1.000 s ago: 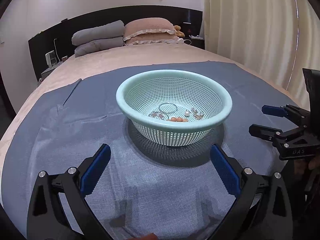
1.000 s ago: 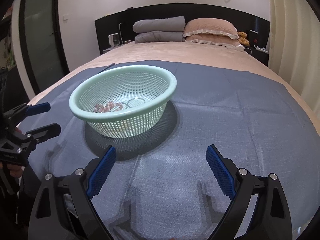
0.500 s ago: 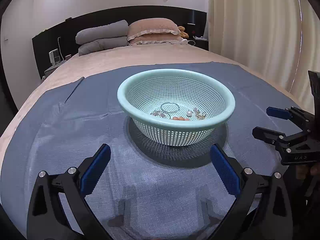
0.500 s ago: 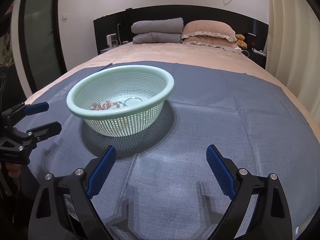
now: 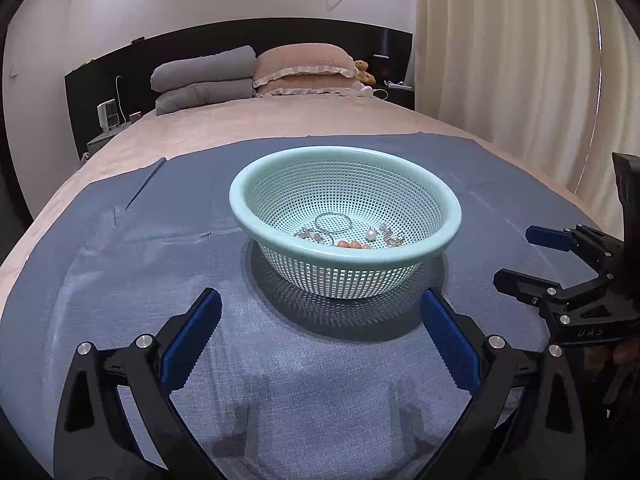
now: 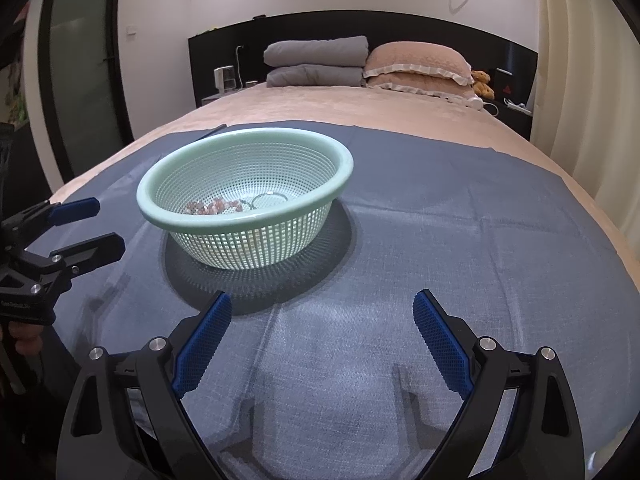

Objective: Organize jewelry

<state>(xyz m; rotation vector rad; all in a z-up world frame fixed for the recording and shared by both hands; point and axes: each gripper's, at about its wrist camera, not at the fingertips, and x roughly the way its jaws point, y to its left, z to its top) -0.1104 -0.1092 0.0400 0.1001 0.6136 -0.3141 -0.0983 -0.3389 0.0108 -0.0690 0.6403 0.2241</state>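
A pale green perforated basket is seen standing upright, mouth up, on a blue-grey cloth spread over a bed. Being round, it shows no long axis. The jewelry is found on its floor: a thin metal ring lying flat, a white pearl, a short row of orange beads and some small clear or silver pieces whose form cannot be made out. The nearest pieces are partly cut off by the basket's near rim in both views.

The left gripper is held low before the basket, its blue-padded fingers spread wide with nothing between them. The right gripper is likewise held released and empty, the basket lying ahead and to its left. Pale lettering is printed on each gripper body as seen from the other camera, but it is too small and skewed to be read reliably. Part of a hand is glimpsed at the frame edge, mostly cut off.
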